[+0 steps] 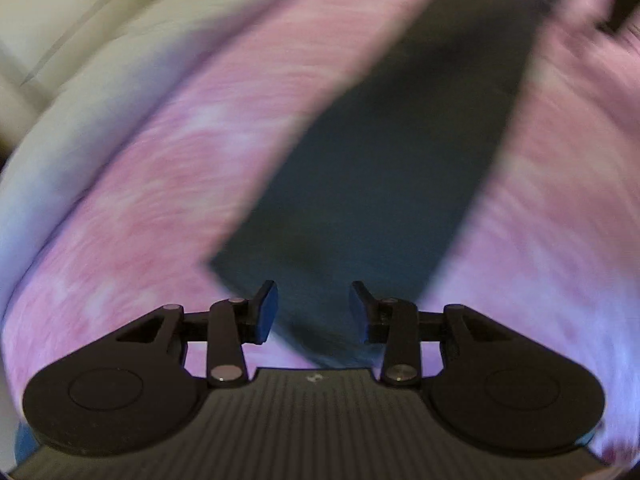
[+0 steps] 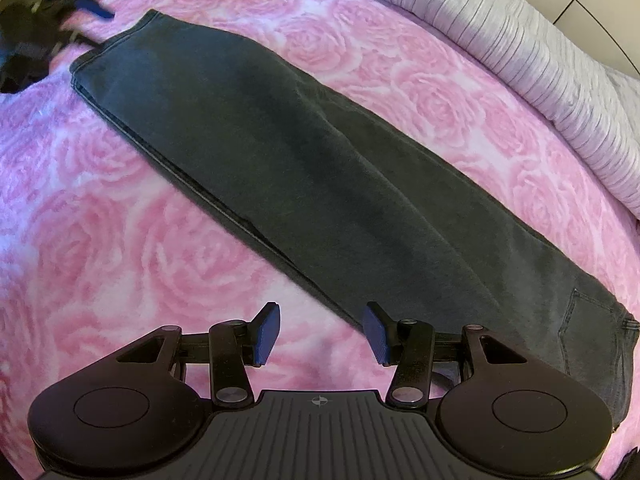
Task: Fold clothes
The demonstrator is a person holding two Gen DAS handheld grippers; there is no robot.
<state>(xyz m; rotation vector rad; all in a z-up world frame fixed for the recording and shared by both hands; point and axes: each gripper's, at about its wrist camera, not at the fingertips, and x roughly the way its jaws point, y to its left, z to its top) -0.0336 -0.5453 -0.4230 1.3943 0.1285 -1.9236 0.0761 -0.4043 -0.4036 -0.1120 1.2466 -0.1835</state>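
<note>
No readable txt, labels, brands or nos. on anything here.

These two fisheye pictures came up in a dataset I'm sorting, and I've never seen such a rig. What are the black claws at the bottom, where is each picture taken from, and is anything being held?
There is no robot here: a person holds a two-finger gripper in each hand, and each one carries a camera looking forward along its fingers. So the black claws with blue pads are the grippers themselves.

The blurred picture is from the left gripper; the sharp one is from the right gripper. The left gripper also shows far off in the top left corner of the sharp view, near the trouser hems.

On the pink rose-patterned blanket lies a pair of dark grey jeans, folded lengthwise, one leg on the other, with a back pocket near the right gripper. A white ribbed cover lies beyond.

Neither gripper holds anything: both sets of jaws stand open with nothing between them.
</note>
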